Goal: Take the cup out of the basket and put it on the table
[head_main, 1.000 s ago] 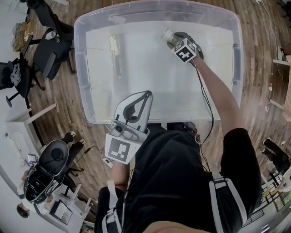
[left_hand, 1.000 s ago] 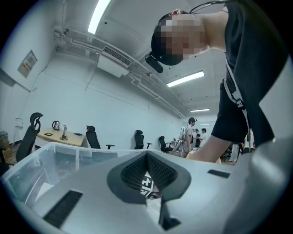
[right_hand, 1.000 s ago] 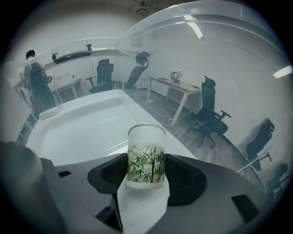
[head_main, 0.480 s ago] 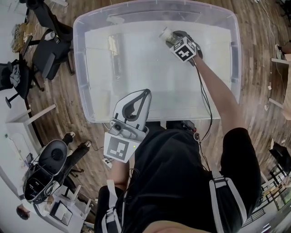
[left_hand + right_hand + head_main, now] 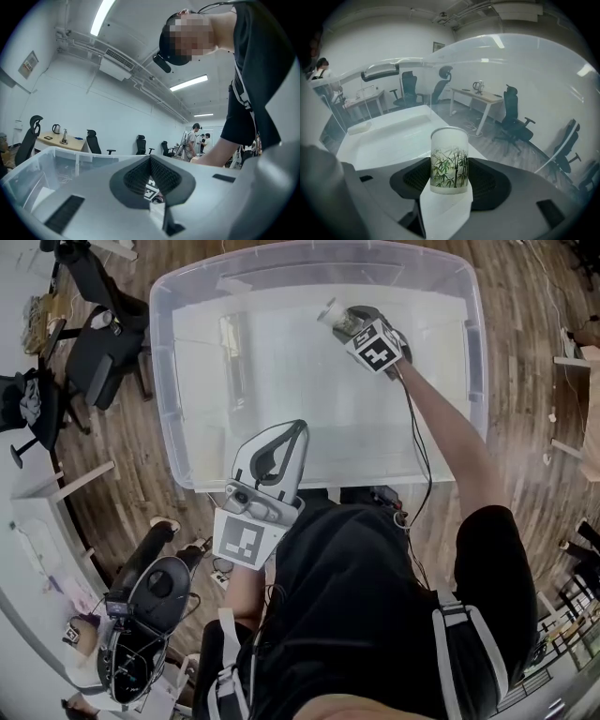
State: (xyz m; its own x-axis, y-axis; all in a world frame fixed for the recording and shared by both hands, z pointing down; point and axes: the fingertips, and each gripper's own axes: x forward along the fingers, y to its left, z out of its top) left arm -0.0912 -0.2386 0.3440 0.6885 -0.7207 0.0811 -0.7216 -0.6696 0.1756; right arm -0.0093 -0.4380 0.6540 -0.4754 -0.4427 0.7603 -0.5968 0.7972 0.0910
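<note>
Cup [image 5: 449,161] stands upright, gripped by the right claw [image 5: 343,321], with the clear basket [image 5: 164,381] walls around it, so lifting out and setting on the table remain; left claw [image 5: 294,433], well apart, is clenched empty.

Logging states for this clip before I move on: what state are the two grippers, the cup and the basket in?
Right gripper: shut on the cup, reaching inside the basket.
Cup: gripped round its lower part, upright between the jaws, not yet out of the basket.
Left gripper: shut, empty, outside the basket.
Basket: upright, no lid on it.
</note>
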